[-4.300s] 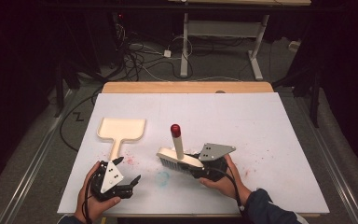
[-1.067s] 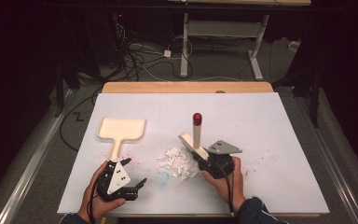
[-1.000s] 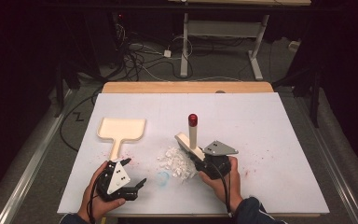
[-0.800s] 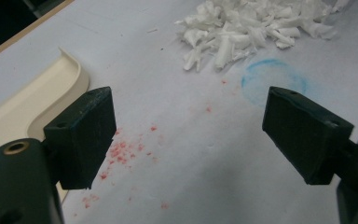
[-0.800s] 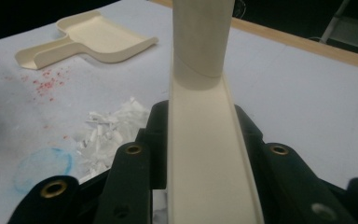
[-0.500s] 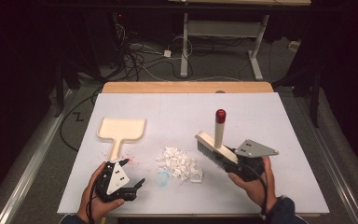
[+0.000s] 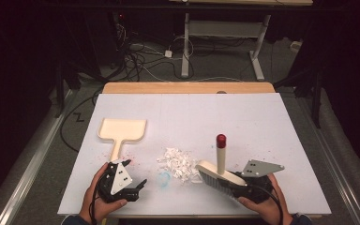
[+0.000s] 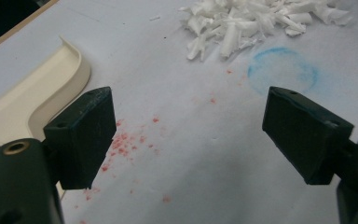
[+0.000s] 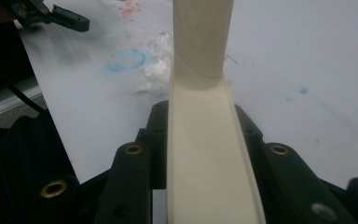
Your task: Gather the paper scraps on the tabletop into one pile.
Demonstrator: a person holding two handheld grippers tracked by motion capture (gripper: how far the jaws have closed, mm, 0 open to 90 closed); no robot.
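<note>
Brush (image 7: 215, 176): cream plastic, flat oblong head, round upright handle with red cap, clamped in right gripper (image 7: 243, 183) jaws, just right of shredded white paper pile (image 7: 178, 163). Left gripper (image 7: 133, 185) jaws wide apart, nothing between, resting near dustpan (image 7: 122, 131) handle; dustpan cream, shallow, smooth. Paper pile ahead of left gripper. White table sheet (image 7: 262, 122) matte, flecked red, faint blue ring. Dark room beyond, cables on floor.

White surface (image 7: 243, 117) on a wooden base. A cream dustpan (image 7: 121, 131) lies just ahead of the left claw (image 7: 138, 183); a heap of white scraps (image 7: 179, 163) lies between the claws, beside a blue ring mark (image 7: 164, 178) and red specks (image 8: 126, 140), possibly crayon dust.
</note>
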